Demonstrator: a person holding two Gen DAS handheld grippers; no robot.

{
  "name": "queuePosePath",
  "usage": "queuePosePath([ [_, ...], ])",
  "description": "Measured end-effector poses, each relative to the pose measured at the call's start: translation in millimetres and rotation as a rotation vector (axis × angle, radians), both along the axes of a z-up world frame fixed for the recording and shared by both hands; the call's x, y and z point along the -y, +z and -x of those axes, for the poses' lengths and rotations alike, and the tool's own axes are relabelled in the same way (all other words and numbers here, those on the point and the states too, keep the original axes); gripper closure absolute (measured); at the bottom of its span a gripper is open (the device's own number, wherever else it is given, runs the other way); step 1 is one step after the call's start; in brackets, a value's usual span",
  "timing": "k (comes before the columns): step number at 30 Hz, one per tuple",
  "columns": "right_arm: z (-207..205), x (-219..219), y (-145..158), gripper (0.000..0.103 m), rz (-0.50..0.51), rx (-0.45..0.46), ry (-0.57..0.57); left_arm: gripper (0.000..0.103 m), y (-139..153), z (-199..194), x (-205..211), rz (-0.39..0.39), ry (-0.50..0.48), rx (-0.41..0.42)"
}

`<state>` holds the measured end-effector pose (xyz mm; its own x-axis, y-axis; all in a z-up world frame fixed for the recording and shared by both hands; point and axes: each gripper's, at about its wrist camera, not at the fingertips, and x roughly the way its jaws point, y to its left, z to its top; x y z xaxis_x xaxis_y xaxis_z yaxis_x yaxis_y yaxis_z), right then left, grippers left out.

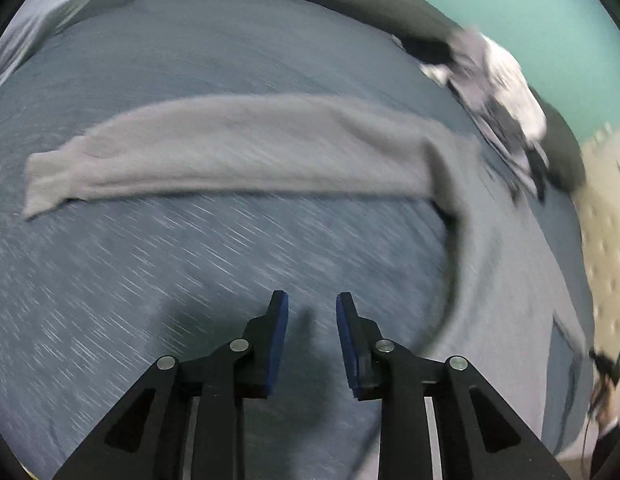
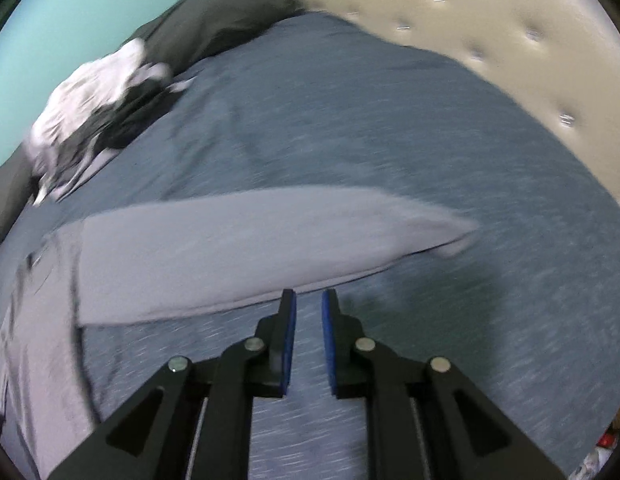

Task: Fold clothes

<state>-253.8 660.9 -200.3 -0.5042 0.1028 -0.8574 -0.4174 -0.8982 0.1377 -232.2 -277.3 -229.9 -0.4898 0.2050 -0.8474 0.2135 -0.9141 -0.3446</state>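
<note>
Here your left gripper (image 1: 312,304) is parted and empty over the bedspread (image 1: 190,264); your right gripper (image 2: 309,300) is narrowly parted, also empty. The grey top (image 1: 246,148) lies flat mid-bed, one sleeve (image 2: 246,256) stretched out just ahead of your right fingertips.

Grey garment (image 1: 238,148), sleeve outstretched, flat on bedspread (image 1: 190,248)

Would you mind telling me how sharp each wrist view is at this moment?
Left wrist view: bedspread and grey garment streaked by motion blur, left gripper crisp. Right wrist view: garment sleeve smeared, right gripper sharp, fisheye bending the edges.
</note>
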Motion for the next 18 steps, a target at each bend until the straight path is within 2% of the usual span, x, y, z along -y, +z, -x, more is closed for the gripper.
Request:
queuePosePath([
  [4, 16.8, 47.4, 0.3, 0.09, 0.014, -0.005, 0.077, 0.069, -7.6, 3.6, 50.4, -0.029, 0.122, -0.02],
  [9, 35.8, 95.4, -0.8, 0.09, 0.006, 0.012, 0.17, 0.062, -17.1, 6.5, 98.4, -0.138, 0.256, -0.061],
  [11, 43.2, 113.9, -1.2, 0.09, 0.003, 0.019, 0.205, 0.06, -18.2, 12.7, 100.7, -0.151, 0.273, -0.081],
  [18, 58.7, 147.8, 2.5, 0.09, 0.005, 0.026, 0.269, 0.061, -29.7, 28.8, 103.7, -0.145, 0.282, -0.067],
])
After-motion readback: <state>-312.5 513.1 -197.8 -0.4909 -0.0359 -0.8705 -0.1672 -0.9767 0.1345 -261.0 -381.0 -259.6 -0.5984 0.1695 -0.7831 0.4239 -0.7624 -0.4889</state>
